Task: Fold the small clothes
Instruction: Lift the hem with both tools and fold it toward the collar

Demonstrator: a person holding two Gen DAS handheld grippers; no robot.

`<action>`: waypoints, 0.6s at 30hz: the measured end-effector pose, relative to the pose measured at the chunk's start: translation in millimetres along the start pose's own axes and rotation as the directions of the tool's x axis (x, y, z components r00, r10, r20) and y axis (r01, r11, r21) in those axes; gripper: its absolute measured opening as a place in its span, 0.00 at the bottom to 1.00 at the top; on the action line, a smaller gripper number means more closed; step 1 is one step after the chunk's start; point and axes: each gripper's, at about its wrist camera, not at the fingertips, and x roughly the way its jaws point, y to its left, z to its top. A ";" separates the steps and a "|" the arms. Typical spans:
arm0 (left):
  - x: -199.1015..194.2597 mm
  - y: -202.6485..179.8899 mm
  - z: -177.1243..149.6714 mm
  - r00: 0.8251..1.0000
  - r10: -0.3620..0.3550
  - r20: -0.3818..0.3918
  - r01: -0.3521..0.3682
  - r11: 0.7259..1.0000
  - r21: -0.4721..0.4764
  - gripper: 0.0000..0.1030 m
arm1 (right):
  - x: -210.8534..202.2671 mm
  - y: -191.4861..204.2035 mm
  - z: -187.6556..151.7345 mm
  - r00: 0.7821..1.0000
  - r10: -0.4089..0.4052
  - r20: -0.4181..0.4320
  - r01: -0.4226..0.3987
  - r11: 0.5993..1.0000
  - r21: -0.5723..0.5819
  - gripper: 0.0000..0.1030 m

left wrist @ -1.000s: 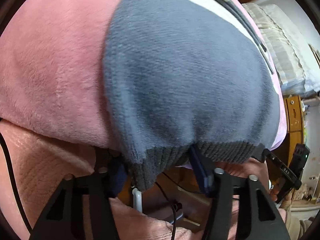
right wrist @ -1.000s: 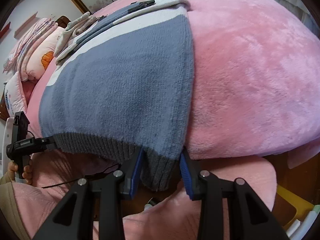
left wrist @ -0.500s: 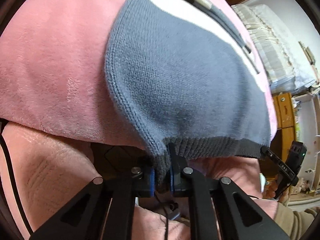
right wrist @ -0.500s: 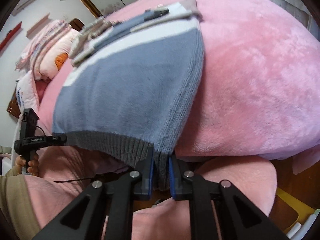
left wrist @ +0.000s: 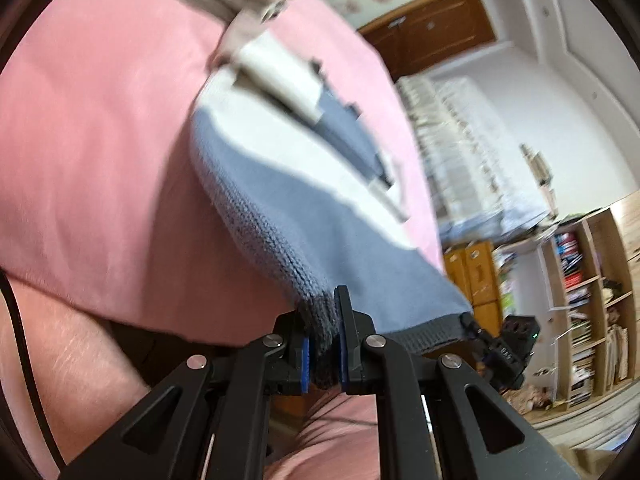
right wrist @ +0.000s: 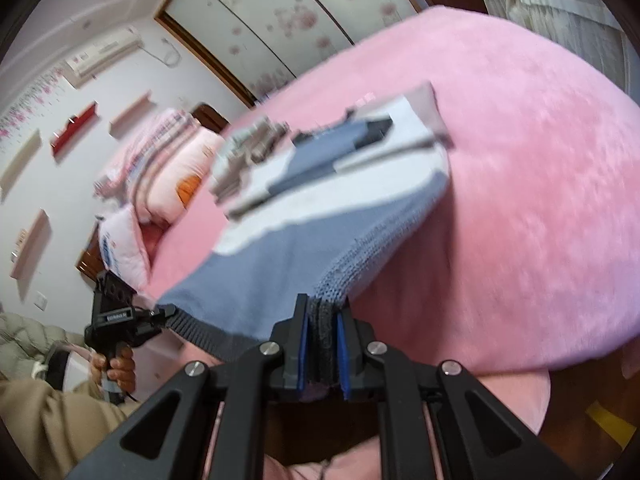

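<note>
A: Left gripper status?
B: Clamped on the sweater hem, frame centre.
A: Right gripper?
B: Clamped on the opposite hem corner; sweater raised above the pink bed.

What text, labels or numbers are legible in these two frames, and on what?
None can be read for certain.
Right gripper side: white lettering, blurred, unreadable.
Left gripper side: white label, too small and blurred.
Pillow: blue print, blurred.
Air conditioner: red marks, illegible.
Books on the shelf: spines too small.
Sweater: no text shows.
</note>
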 end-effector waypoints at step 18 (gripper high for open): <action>6.8 -32.9 148.1 0.955 0.036 0.294 0.010 0.988 -0.155 0.08 | 11.2 -7.3 143.3 0.967 0.083 0.242 -0.118 0.984 0.132 0.11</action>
